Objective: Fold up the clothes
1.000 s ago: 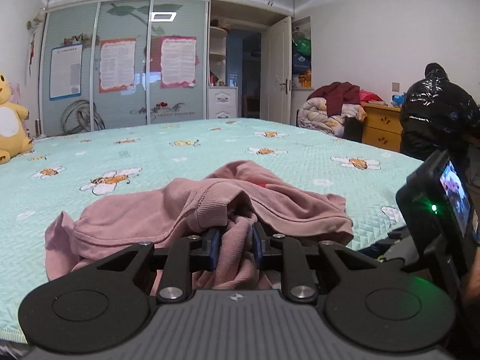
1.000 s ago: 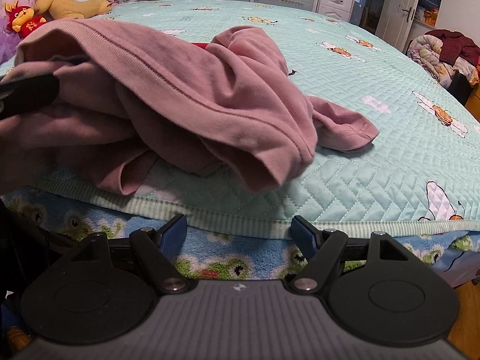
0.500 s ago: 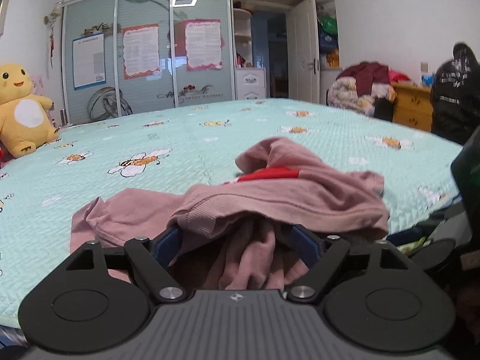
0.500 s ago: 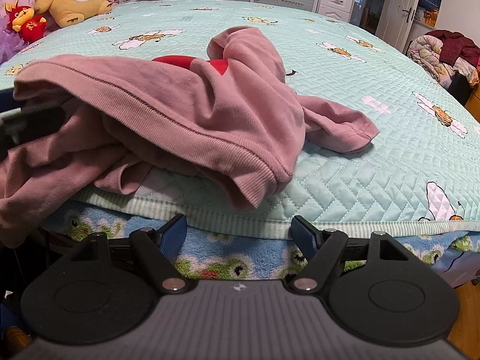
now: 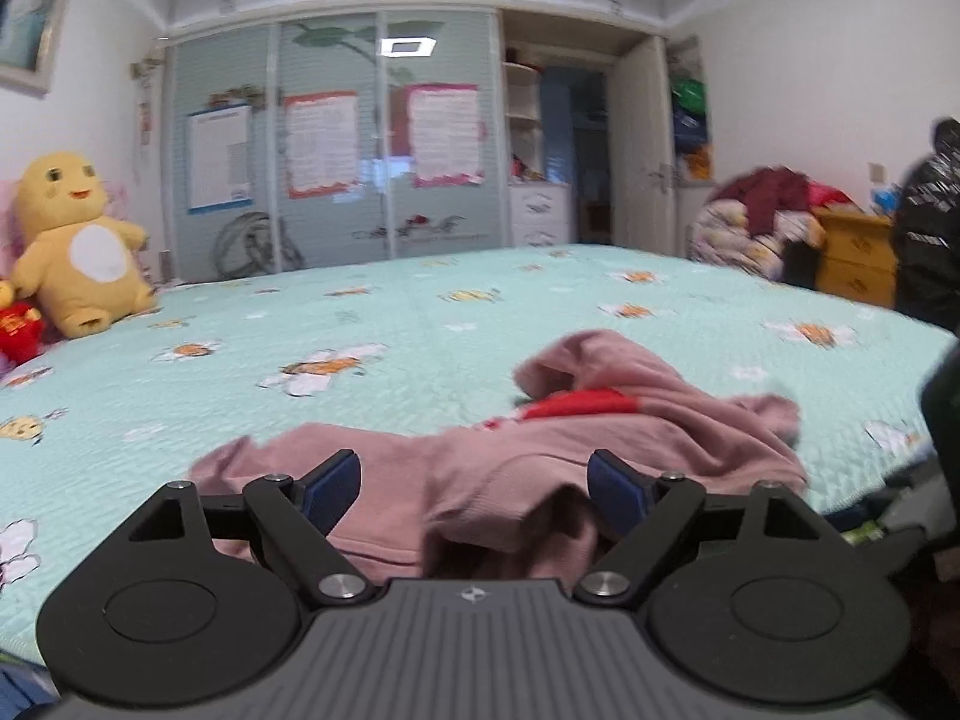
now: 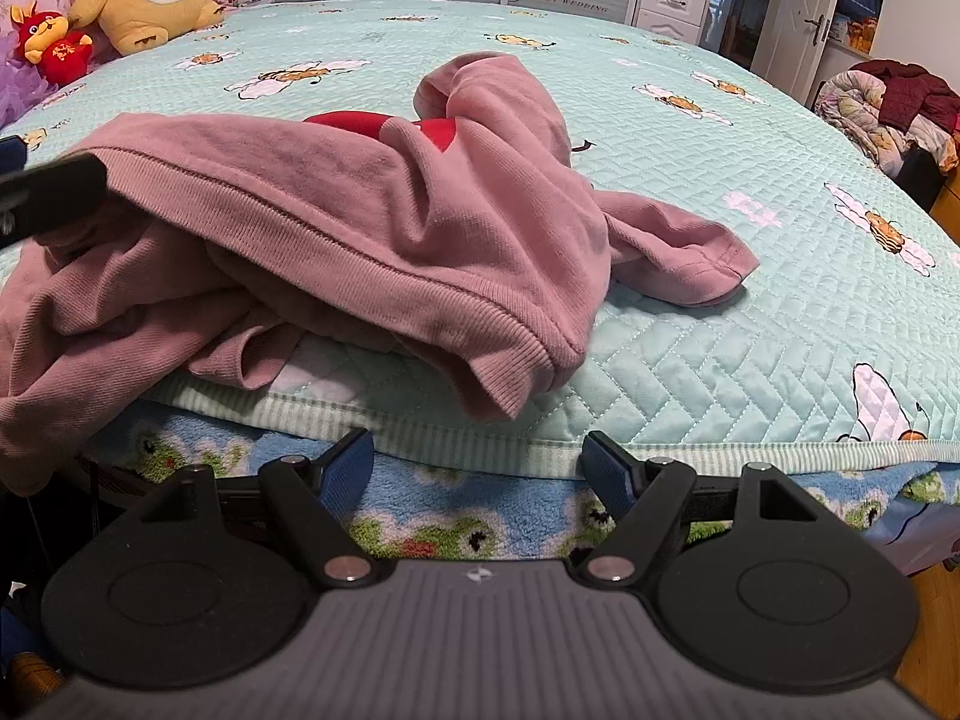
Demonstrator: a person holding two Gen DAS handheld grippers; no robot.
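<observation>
A crumpled pink sweatshirt (image 5: 600, 450) with a red patch lies at the near edge of the mint quilted bed (image 5: 420, 330); part of it hangs over the edge. My left gripper (image 5: 474, 489) is low behind the heap, its jaws opening. Pink cloth lies loose between its blue pads and neither pad presses on it. In the right wrist view the sweatshirt (image 6: 420, 228) fills the middle of the bed (image 6: 720, 330). My right gripper (image 6: 480, 468) stands open below the bed's edge with nothing between its fingers.
A yellow plush toy (image 5: 78, 252) and a red one (image 6: 54, 48) sit at the head of the bed. A wardrobe (image 5: 336, 168) stands behind. To the right are a clothes pile (image 5: 762, 222), a wooden dresser (image 5: 852, 258) and a person in a black jacket (image 5: 930, 222).
My left gripper went from shut on the pink cloth to wide open and let it go; the sweatshirt has sunk lower onto the bed. The right gripper has kept still.
</observation>
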